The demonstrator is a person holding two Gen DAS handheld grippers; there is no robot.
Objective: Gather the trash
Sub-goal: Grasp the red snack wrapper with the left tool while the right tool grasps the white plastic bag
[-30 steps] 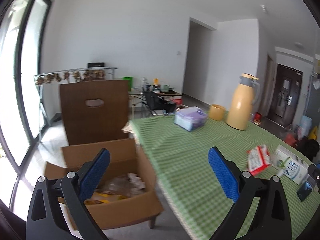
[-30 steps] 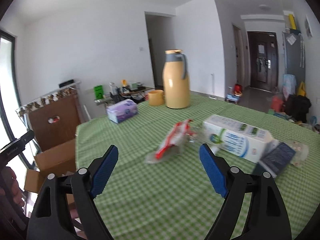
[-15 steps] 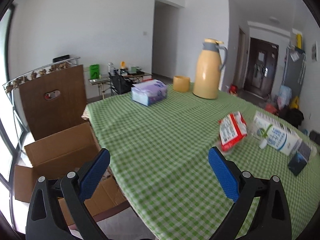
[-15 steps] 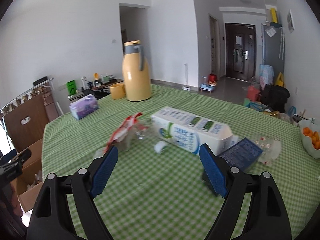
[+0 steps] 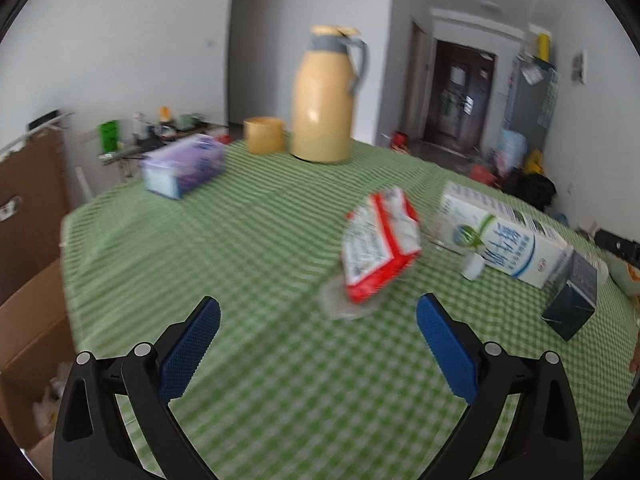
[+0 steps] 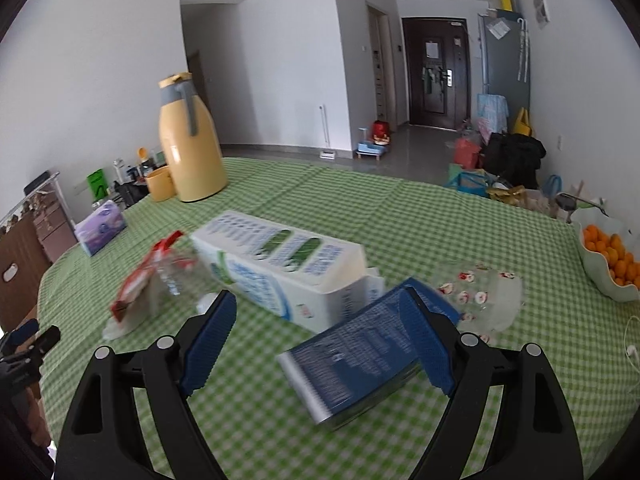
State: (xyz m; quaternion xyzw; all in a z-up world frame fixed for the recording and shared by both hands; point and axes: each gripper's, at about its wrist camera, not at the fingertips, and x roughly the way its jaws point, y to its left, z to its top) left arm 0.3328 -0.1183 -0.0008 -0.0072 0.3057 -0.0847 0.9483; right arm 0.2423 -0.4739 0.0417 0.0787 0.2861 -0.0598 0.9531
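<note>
Trash lies on the green checked table (image 5: 248,248). A red and white snack bag (image 5: 378,246) lies just ahead of my open, empty left gripper (image 5: 318,332). A long white carton (image 5: 504,240) and a small dark blue box (image 5: 572,300) lie to its right. In the right wrist view my right gripper (image 6: 320,326) is open, with the dark blue box (image 6: 360,352) lying between its fingers on the table, behind it the white carton (image 6: 280,264) and the snack bag (image 6: 136,288). A clear patterned wrapper (image 6: 480,292) lies to the right.
A yellow thermos jug (image 5: 324,96), a yellow cup (image 5: 264,134) and a purple tissue box (image 5: 182,166) stand at the table's far side. An open cardboard box (image 5: 28,344) sits on the floor left of the table. A bowl of oranges (image 6: 608,256) is at the right edge.
Both grippers have swung right and moved in over the table. The left one turned from the cardboard box toward the snack bag. The right one closed in around the blue box.
</note>
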